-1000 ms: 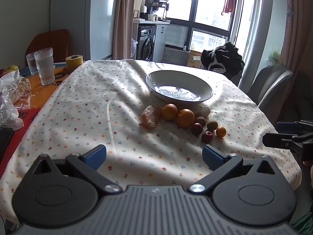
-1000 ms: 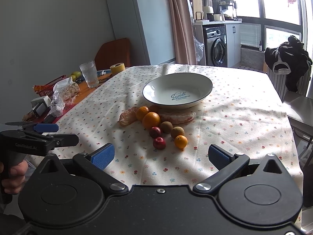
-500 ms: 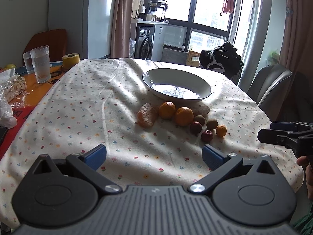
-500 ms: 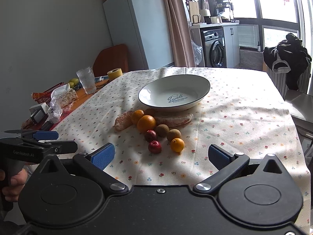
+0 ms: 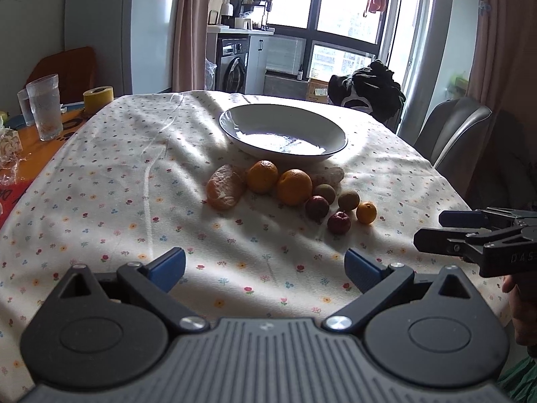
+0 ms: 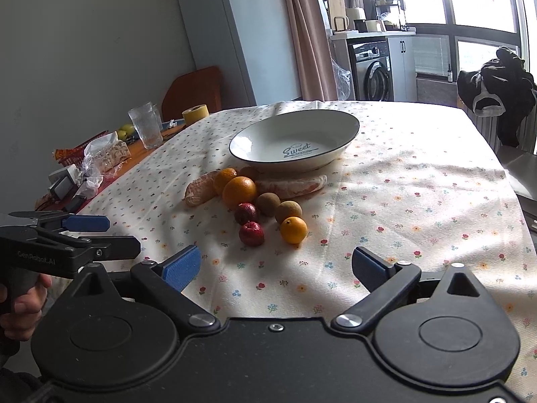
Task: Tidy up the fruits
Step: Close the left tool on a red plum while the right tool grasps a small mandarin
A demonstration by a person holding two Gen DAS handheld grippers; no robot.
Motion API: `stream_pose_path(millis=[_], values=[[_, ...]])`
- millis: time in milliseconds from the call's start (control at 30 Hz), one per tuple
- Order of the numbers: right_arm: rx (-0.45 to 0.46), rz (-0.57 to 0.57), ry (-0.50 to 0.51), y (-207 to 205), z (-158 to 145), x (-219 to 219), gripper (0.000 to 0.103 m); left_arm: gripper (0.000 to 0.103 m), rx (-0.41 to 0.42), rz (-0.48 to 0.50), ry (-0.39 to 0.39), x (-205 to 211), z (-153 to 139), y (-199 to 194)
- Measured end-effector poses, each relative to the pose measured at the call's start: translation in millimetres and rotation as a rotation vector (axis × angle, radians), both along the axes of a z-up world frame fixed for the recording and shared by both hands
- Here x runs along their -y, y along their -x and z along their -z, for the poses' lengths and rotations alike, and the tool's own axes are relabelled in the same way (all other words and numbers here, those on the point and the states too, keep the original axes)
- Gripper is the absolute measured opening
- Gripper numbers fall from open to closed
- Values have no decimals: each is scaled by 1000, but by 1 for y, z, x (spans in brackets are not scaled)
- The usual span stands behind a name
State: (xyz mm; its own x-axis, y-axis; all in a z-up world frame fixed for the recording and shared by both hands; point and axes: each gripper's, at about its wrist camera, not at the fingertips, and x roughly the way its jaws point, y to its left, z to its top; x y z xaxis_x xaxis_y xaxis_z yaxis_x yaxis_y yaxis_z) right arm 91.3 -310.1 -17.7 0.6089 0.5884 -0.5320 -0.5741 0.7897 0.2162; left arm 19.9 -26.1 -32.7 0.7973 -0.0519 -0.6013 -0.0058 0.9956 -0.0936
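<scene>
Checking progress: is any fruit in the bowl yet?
No, the bowl holds nothing; every fruit lies on the tablecloth beside it.

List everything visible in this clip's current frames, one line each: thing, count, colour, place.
Shallow white ceramic bowl: one, dark rim, "Sweet" print, mid-table, empty.
Round oranges: two, orange, in front of the bowl.
Peeled citrus pieces: two, pale orange, beside the oranges and against the bowl.
Small brown round fruits: two, nearer than the oranges.
Small dark red fruits: two, nearest cluster edge.
Small orange citrus: one, right of the red fruits.
Floral tablecloth: one, cream.
Clear drinking glasses: two, table's far left.
Yellow tape roll: one, beside the glasses.
Left gripper: jaws open, holding nothing.
Right gripper: jaws open, holding nothing.
</scene>
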Motion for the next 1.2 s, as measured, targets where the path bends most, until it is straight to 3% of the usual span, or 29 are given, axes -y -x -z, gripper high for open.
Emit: stream_pose_path(millis=[67,300,467,733,900,1200], values=[[-8,0,0,-2,4,-1,90,99,4,6,-5,3,0,-2],[-7,-5,3,-8,12,-6,74,79,-11,23,16,11,3,-16],[-29,5,3,-18,17,-7,63,73,-16,39,10,22,5,-28],[-25,18,13,-32,19,-12,57,61,-15,77,21,40,6,-52],[-37,12,7,-44,20,-13,52,47,-48,97,48,45,14,-68],[-50,-34,-1,-61,24,-17,43,33,-80,82,85,49,27,-84]])
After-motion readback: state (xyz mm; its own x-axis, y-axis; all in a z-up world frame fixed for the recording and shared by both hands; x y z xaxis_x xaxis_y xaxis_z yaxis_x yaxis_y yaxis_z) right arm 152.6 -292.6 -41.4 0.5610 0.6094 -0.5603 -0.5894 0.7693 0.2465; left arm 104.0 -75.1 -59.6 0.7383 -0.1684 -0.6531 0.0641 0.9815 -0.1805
